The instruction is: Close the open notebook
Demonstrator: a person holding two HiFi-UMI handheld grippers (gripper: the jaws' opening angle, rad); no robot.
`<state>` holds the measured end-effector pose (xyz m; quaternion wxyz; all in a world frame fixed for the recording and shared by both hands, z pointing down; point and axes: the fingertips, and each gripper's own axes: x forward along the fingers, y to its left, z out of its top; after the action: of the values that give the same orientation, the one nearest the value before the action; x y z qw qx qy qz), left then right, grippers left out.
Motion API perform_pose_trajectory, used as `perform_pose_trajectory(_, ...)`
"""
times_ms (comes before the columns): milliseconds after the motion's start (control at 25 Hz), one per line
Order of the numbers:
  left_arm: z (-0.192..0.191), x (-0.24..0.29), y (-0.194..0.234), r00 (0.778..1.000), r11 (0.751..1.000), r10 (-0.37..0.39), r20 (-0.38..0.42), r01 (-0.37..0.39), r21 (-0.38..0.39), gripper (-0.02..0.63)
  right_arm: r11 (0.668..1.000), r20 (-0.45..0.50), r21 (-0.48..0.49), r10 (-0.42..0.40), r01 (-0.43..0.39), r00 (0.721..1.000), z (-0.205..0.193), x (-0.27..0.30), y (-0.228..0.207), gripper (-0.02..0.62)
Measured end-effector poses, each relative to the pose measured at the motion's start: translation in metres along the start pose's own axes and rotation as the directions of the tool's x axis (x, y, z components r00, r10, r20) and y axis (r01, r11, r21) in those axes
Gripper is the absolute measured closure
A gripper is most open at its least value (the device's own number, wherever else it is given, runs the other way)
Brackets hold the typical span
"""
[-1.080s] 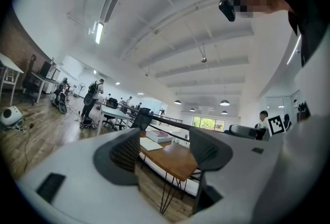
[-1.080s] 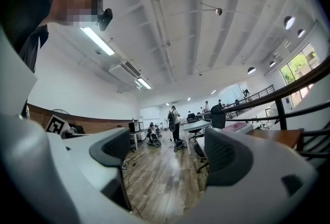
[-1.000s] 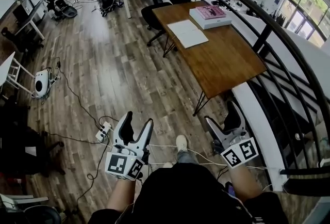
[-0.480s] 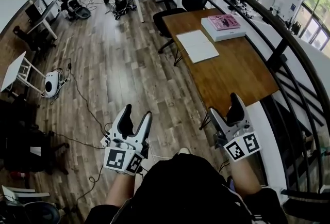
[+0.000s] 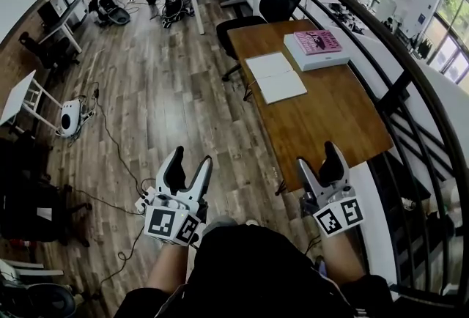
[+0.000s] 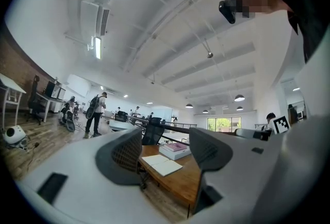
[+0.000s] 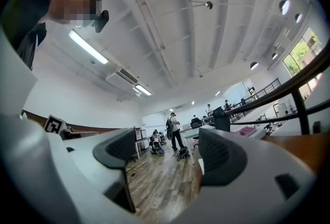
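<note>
White notebook (image 5: 275,77) (open) well beyond left gripper (image 5: 190,158).

The left hand-held gripper (image 5: 190,160) sits at 7 o'clock in the head view. Its jaws stand apart and empty, pointing toward 12 o'clock. The right hand-held gripper (image 5: 318,155) sits at 5 o'clock. Its jaws have just been closing a little and stand apart with nothing between them. Both point roughly level, carried ahead of the torso (image 5: 256,265) on the left forearm (image 5: 165,276) and right forearm (image 5: 338,265).

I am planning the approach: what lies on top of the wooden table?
An open notebook and, beyond it, a white box with a pink book on top. The box's inside cannot be seen.
</note>
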<state>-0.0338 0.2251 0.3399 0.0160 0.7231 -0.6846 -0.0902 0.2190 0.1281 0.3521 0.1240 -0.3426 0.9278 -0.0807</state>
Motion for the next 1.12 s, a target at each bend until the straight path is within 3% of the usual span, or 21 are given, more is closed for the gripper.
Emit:
perform_pose_trajectory(520, -0.017, 0.068, 0.022, 0.999, 1.0, -0.023, -0.024, 0.023, -0.019, 0.316, 1.0, -0.03, -0.015, -0.002, 0.002, 1.0, -0.012, 0.059, -0.035, 0.251)
perform_pose_trajectory(1120, -0.023, 0.176, 0.103, 0.992, 0.993, -0.111, -0.062, 0.108, -0.041, 0.316, 0.997, -0.058, -0.041, -0.069, 0.067, 0.996, -0.03, 0.175, -0.058, 0.279)
